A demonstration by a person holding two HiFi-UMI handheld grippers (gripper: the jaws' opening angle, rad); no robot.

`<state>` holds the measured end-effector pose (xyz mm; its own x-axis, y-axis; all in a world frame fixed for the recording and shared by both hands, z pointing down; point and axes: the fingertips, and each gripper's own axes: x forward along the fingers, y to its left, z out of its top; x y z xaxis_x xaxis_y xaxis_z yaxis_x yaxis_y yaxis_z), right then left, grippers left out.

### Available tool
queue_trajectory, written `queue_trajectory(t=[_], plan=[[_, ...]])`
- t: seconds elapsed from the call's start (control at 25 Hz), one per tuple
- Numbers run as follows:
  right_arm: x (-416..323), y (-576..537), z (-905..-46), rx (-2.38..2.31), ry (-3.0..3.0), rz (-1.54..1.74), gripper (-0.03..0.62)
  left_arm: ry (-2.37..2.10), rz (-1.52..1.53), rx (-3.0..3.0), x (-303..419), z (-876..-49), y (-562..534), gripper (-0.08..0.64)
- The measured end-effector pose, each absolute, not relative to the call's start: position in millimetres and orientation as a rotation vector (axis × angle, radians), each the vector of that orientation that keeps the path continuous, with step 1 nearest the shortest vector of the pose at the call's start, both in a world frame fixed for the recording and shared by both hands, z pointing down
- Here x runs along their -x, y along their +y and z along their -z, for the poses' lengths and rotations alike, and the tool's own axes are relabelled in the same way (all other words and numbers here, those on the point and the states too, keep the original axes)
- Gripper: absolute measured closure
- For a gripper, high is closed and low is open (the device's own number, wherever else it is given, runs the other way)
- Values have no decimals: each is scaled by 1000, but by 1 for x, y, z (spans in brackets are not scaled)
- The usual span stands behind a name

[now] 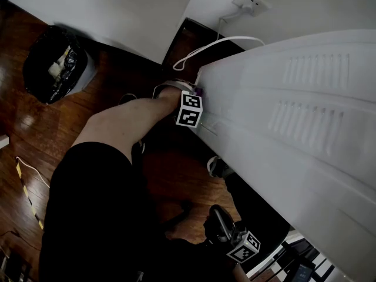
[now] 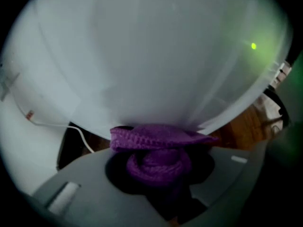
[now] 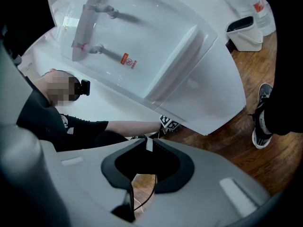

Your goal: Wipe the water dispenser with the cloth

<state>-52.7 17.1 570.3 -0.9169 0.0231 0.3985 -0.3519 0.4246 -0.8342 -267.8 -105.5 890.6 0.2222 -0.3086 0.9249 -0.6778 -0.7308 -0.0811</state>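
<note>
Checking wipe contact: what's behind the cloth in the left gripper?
The white dispenser rises right behind the purple cloth, which is bunched in the left gripper. The patch under the cloth is covered, so contact can't be confirmed.

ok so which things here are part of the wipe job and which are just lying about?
Job: purple cloth, water dispenser, left gripper shut on the cloth.
Lying about: black bin, wall socket, white cable; right gripper shut, empty.
</note>
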Motion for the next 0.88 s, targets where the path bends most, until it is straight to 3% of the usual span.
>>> queue_trajectory(t=[0.28,0.56,0.76,0.88], plan=[[59,18,-568,-270,-2344,-1494,546,-530,-1378,-2311,180,-892,1,385],[68,30,-536,-178,-2434,-1508,551,-232,-1464,-2418,224,-804,-1,385],[62,25,-521,-179,-2552,-1558,555,-350,-1555,-2278,274,-709,5,385],[56,28,-510,-156,-2586,-1571,558,-532,-1507,-2243,266,-680,-7,385]])
